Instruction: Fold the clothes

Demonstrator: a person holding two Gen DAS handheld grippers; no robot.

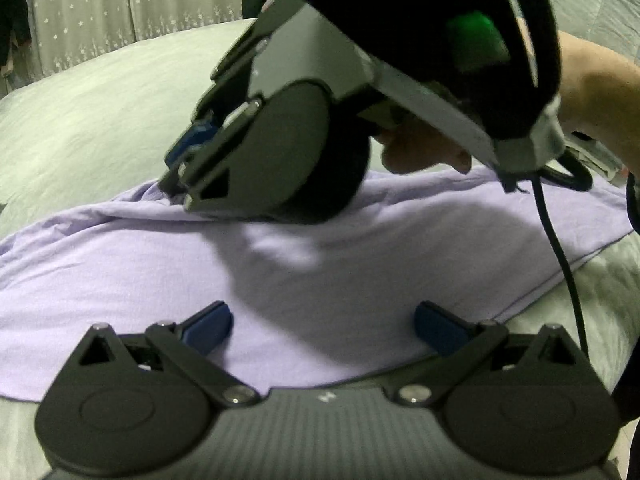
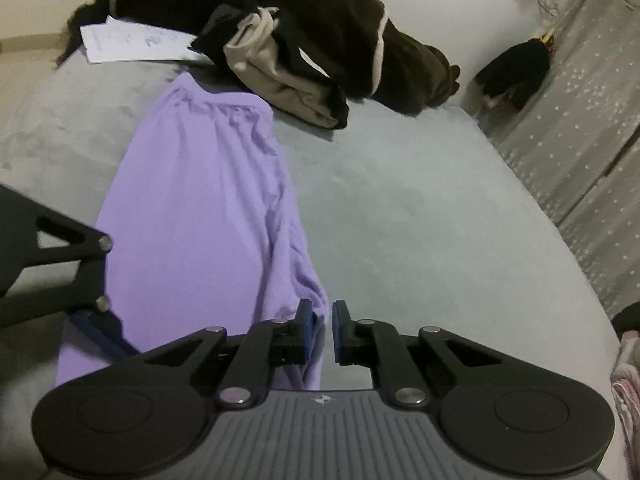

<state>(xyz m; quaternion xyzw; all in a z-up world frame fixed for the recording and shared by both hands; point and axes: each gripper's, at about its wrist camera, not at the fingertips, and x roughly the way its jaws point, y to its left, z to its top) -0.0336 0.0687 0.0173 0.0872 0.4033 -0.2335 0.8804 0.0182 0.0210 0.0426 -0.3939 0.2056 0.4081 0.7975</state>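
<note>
The left gripper (image 1: 322, 326) is spread wide above the lavender garment (image 1: 160, 272). The right gripper (image 2: 324, 330), nearly closed, pinches the garment's near edge.

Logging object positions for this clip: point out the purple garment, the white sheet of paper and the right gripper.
purple garment (image 2: 200, 200): right wrist view, on the flat middle of the cloth.
white sheet of paper (image 2: 132, 42): right wrist view, centre of the sheet.
right gripper (image 2: 322, 330): right wrist view, midway between its blue fingertips, at the cloth's edge.

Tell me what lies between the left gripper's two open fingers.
In the left wrist view, only the flat purple garment lies between the left gripper's spread fingers, shaded by the right gripper beyond it.
</note>
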